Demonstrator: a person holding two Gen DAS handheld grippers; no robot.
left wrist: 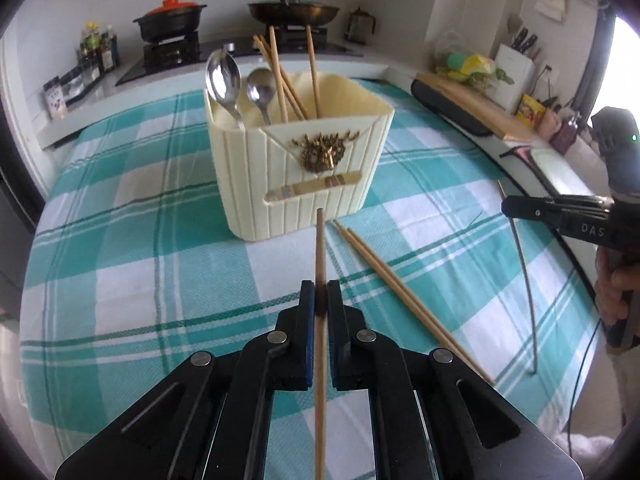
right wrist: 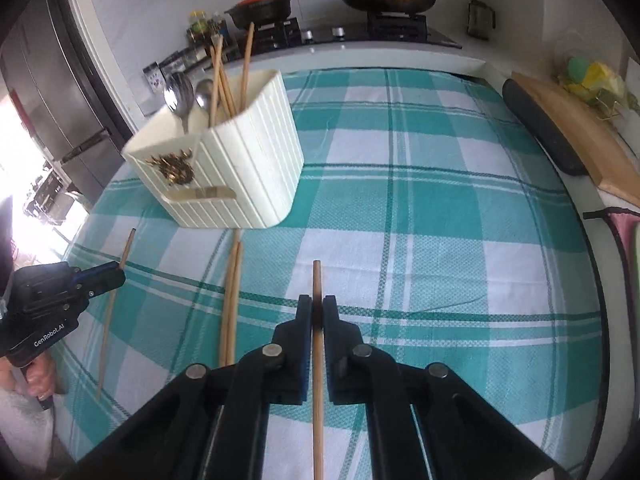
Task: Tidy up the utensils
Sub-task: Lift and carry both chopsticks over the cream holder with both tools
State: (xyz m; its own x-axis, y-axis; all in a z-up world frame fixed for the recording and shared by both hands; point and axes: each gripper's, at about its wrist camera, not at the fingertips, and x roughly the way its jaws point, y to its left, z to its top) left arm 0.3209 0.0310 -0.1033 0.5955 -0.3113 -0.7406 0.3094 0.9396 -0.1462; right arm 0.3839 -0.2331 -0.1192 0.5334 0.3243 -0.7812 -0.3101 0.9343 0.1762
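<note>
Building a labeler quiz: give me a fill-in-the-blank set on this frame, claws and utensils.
1. Each claw, left and right, is shut on one ____.
2. Two ____ stand in the cream holder beside its chopsticks.
3. The number of loose chopsticks lying on the cloth is ____.
4. The pot on the stove has a lid coloured ____.

Missing: chopstick; spoons; two; orange

Both tongs pinched tight — left tongs (left wrist: 321, 300) and right tongs (right wrist: 317, 312) angled downward.
</note>
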